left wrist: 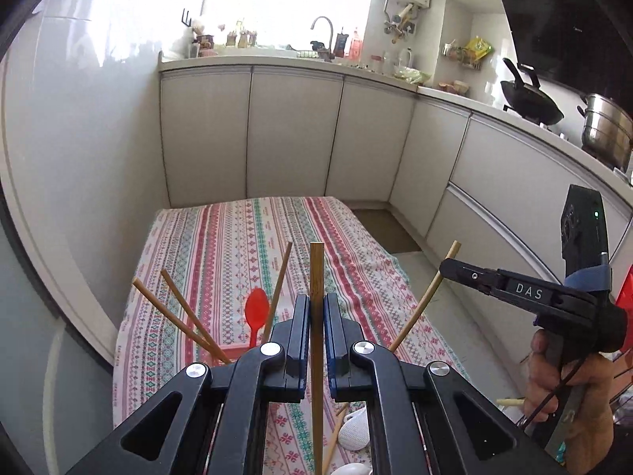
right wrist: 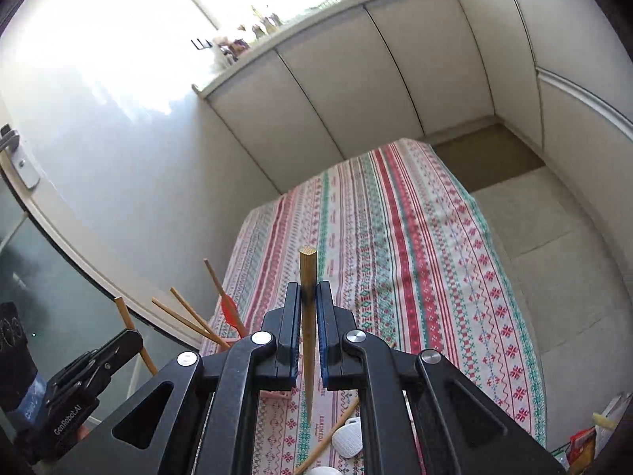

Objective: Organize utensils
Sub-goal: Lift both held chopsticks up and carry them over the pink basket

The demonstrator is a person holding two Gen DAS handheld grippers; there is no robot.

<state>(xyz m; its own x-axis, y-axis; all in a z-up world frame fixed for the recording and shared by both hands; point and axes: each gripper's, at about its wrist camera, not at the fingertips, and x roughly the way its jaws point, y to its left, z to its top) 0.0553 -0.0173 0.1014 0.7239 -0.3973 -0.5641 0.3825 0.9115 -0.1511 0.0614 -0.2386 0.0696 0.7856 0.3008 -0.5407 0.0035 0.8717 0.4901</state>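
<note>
My left gripper (left wrist: 316,301) is shut on a wooden chopstick (left wrist: 316,269) that stands upright between its pads. My right gripper (right wrist: 308,289) is shut on a second, tapered chopstick (right wrist: 307,269), tip pointing down. In the left wrist view the right gripper (left wrist: 445,267) hangs at the right with its chopstick (left wrist: 423,304) slanting through it. Just left of both grippers, a red spoon (left wrist: 257,312) and several chopsticks (left wrist: 186,312) lean out of a pink holder (left wrist: 231,350). A white spoon (right wrist: 348,439) and a loose chopstick (right wrist: 332,431) lie on the cloth below.
The table wears a red, green and white striped cloth (left wrist: 245,245). White cabinets (left wrist: 292,134) close off its far end, and a counter at the right holds a wok (left wrist: 530,105) and a steel pot (left wrist: 607,130). Bare floor (right wrist: 554,269) runs right of the table.
</note>
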